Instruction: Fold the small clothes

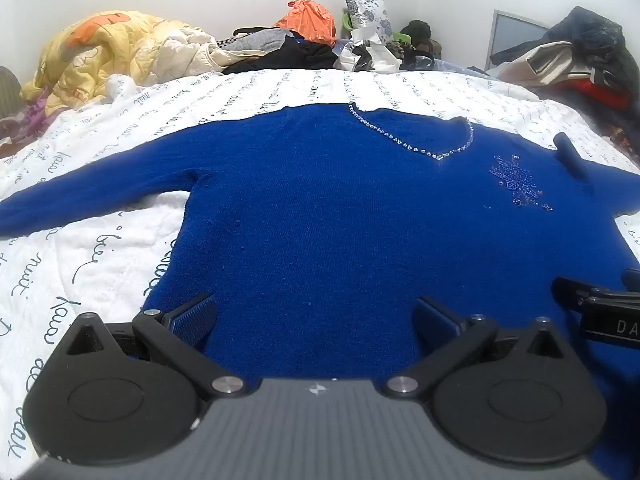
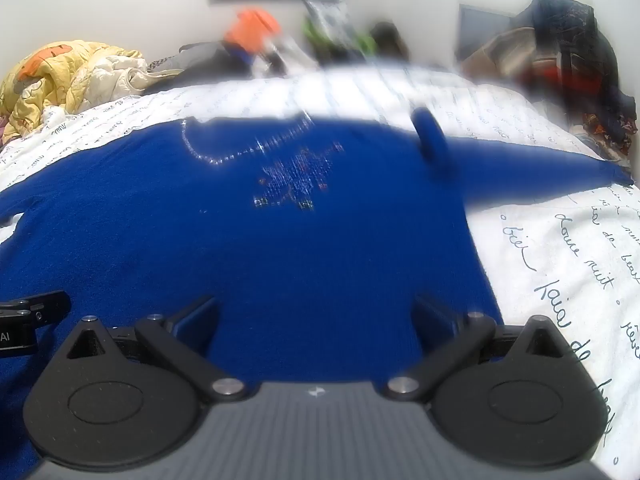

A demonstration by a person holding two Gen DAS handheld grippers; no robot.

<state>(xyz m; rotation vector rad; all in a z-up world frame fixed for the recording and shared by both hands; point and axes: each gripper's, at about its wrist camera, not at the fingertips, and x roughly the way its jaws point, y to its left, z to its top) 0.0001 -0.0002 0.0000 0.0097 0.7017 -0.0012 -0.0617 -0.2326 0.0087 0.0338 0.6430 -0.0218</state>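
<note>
With both the left gripper (image 1: 314,316) and right gripper (image 2: 316,314) spread wide and empty over the sweater (image 1: 340,216) lying flat mid-bed (image 1: 100,264), lower onto the near hem, pinch both corners evenly, fold toward the neckline.

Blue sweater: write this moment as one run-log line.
blue sweater: flat on bedspread, unfolded | left gripper: open, empty | right gripper: open, empty
</note>
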